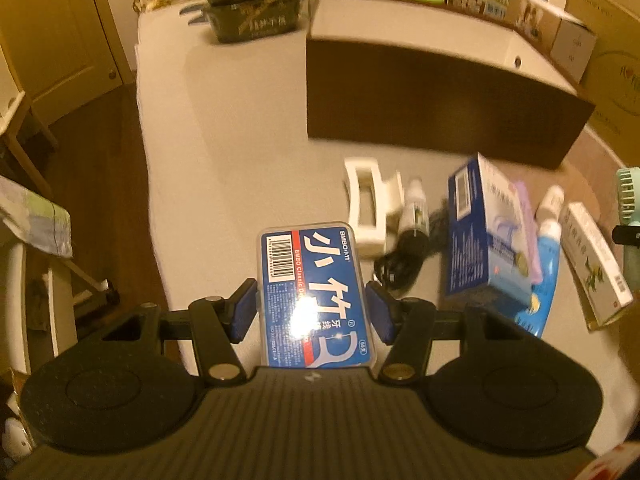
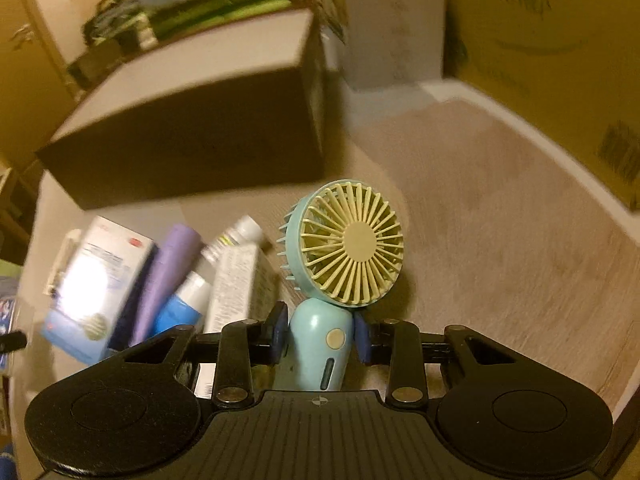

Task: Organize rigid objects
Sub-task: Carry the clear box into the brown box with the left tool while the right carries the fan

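Note:
My left gripper (image 1: pixel 311 312) is shut on a flat blue dental-floss case (image 1: pixel 312 280) with white lettering and a barcode, held above the grey table (image 1: pixel 224 152). Its blue pads press both long edges of the case. My right gripper (image 2: pixel 320 338) is shut on the handle of a small teal hand fan (image 2: pixel 344 256) with a pale yellow grille, which stands up between the blue pads. A large dark brown box (image 1: pixel 432 100) with a white top sits at the back of the table, also seen as the brown box (image 2: pixel 192 140) in the right wrist view.
A pile lies right of the floss case: a white holder (image 1: pixel 366 204), a small dark bottle (image 1: pixel 414 220), a black cable (image 1: pixel 396 268), a blue-and-white carton (image 1: pixel 484 232), a blue tube (image 1: pixel 540 280), a white medicine box (image 1: pixel 596 264). Dark food trays (image 1: pixel 252 8) and cardboard cartons (image 1: pixel 560 20) line the back.

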Demonstrator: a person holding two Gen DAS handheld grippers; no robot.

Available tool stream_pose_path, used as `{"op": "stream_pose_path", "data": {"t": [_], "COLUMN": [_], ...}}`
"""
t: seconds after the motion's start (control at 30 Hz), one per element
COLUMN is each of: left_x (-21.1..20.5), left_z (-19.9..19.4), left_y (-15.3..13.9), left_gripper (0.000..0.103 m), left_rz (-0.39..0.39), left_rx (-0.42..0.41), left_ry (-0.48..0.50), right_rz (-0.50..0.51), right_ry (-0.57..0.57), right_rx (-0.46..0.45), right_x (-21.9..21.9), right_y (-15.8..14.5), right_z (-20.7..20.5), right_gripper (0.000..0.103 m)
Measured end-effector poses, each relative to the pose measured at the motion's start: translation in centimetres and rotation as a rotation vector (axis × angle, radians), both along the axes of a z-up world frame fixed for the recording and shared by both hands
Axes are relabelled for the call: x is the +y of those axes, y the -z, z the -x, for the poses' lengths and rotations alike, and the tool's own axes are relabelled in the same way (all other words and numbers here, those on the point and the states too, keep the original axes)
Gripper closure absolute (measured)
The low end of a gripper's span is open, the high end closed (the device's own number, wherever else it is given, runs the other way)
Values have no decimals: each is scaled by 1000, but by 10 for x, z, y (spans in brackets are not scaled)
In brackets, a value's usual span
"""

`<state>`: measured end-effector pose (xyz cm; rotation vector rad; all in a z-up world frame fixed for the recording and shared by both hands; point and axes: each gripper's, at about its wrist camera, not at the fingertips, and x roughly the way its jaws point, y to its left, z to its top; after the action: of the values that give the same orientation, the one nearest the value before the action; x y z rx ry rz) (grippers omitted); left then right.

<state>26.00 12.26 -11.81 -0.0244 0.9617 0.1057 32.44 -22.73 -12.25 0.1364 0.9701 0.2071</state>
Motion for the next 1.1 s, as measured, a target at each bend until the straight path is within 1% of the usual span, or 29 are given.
{"op": "stream_pose_path", "data": {"t": [0.17,0.33,0.5,0.57,0.67,0.73,0.83,0.97,1.1], "left_x": [5,4,0,-5,-13,-20,-30,-43,-50], "left_z": [-16,-44,-88,-110,-144,-166,-193,-224,-250], "left_y": [-24,-53,-82,-92,-104,-110,-111,-104,-89], "left_gripper": [47,47,47,47,47,47,47,47,47], "left_rz": [-18,-32,-23,-18,-22,-23,-23,-32,-35], "left_rx": [-32,-89,-153,-174,-195,-204,-209,-197,-173], "left_ry": [22,75,107,121,139,154,173,194,208], "right_rz": [-4,-28,-71,-85,-103,-113,-94,-66,-16], "right_ry": [-82,-159,-207,-210,-209,-210,-217,-227,-231], "right_rx": [-47,-114,-182,-218,-243,-250,-249,-217,-181], "right_x": [7,17,29,34,43,50,63,75,85], "right_y": [-32,-67,-97,-109,-120,-124,-125,-110,-92], "right_z": [-11,-39,-77,-96,-125,-143,-168,-189,-206], "right_gripper": [68,68,68,68,68,68,68,68,68]}}
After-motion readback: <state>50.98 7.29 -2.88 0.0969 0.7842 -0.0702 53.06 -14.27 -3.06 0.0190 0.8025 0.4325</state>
